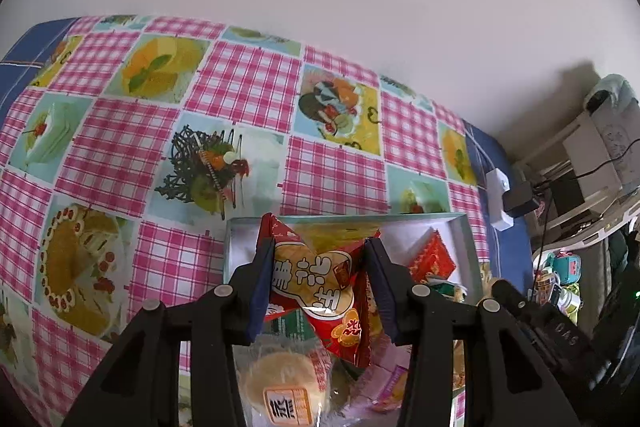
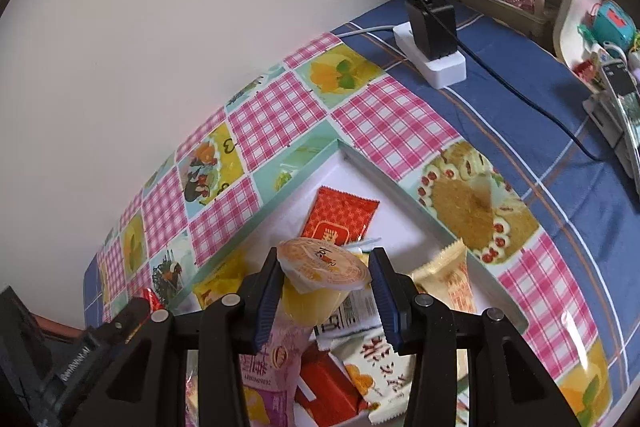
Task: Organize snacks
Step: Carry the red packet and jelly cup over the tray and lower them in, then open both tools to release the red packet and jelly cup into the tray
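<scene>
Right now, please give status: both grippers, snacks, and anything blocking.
Left gripper shut on red snack packet above the box. Right gripper shut on orange jelly cup. Box already crowded; no obstruction seen.

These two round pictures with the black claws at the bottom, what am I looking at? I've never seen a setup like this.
Each picture comes from a wide-angle camera mounted on a hand-held gripper, looking along its two fingers; a person holds one in each hand. The left view shows the left gripper closed on a red snack packet. The right view shows the right gripper closed on an orange jelly cup. Both hang over a shallow box holding more snacks, such as a red checked packet. The box sits on a pink checked tablecloth printed with desserts. A white power strip lies farther back.
</scene>
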